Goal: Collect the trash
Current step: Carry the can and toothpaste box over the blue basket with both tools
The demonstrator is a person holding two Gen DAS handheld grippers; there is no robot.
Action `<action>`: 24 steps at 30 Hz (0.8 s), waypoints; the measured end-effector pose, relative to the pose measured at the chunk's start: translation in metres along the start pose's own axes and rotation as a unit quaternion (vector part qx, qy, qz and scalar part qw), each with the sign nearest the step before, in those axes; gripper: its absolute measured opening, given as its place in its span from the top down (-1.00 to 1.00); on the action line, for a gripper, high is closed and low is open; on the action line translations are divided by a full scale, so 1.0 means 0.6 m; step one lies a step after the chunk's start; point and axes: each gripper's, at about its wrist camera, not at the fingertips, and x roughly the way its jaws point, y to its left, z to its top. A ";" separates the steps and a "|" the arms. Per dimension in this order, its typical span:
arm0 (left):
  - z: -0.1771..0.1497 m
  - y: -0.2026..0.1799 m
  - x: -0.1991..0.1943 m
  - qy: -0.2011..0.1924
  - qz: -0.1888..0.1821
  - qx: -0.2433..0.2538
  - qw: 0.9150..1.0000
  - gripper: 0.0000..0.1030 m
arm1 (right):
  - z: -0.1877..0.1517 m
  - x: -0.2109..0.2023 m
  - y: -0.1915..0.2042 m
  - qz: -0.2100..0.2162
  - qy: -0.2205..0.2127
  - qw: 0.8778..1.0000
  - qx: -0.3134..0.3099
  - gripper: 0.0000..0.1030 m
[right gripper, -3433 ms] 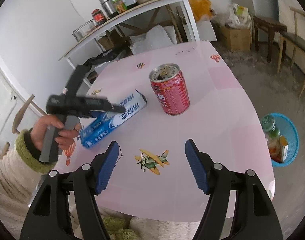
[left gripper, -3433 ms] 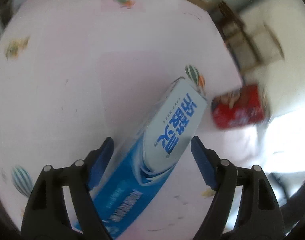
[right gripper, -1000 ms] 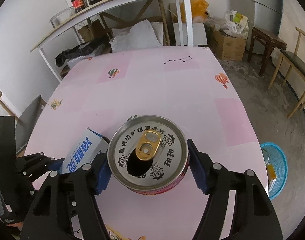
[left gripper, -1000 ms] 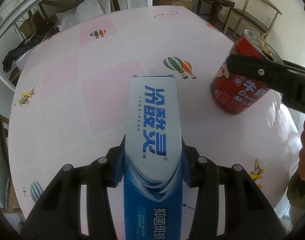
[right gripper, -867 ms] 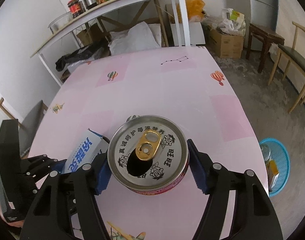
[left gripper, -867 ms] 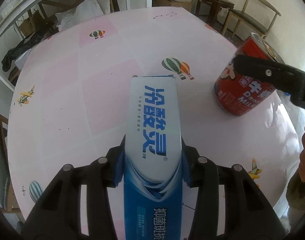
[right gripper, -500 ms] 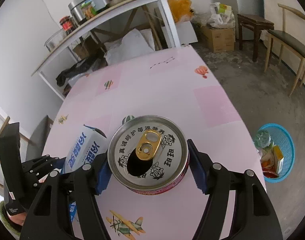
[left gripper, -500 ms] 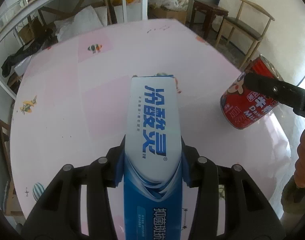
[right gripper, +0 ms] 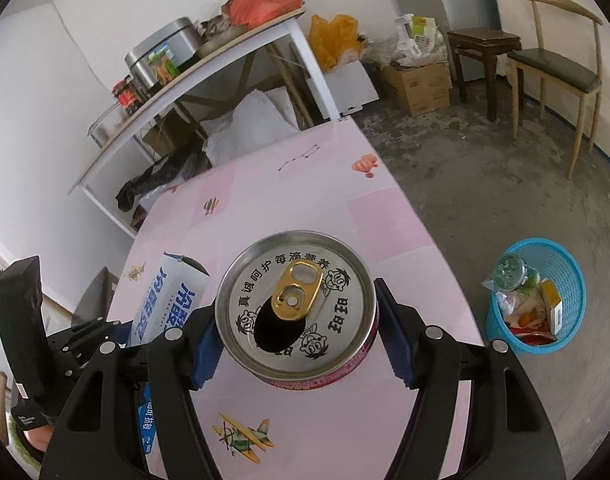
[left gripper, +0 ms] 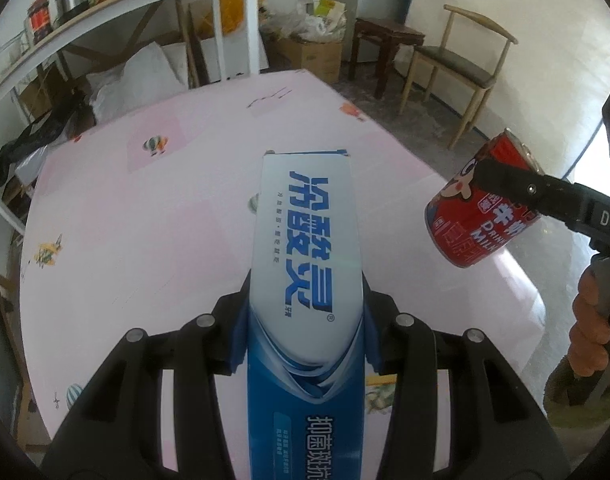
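One box [left gripper: 305, 248], one can [right gripper: 297, 312], each tool-clamped.

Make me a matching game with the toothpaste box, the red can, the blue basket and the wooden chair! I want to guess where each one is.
Things:
1. toothpaste box
2. red can
3. blue basket
4. wooden chair

Places:
A. on the floor beside the table, with rubbish inside
B. clamped in the left gripper
C. by the white wall, nobody on it
D. clamped in the right gripper, opened top facing the camera

Pairs: 1-B, 2-D, 3-A, 4-C
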 end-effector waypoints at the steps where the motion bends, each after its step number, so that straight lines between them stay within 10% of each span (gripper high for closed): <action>1: 0.003 -0.006 -0.002 -0.001 -0.002 0.003 1.000 0.16 | -0.001 -0.006 -0.005 0.000 -0.004 1.000 0.005 -0.28; 13: 0.104 -0.132 -0.007 -0.020 -0.082 0.058 0.995 0.16 | 0.004 -0.168 -0.169 -0.053 -0.098 0.988 0.108 -0.28; 24: 0.201 -0.313 0.101 0.044 -0.187 0.076 0.978 0.16 | -0.048 -0.236 -0.380 -0.135 -0.111 0.955 0.238 -0.28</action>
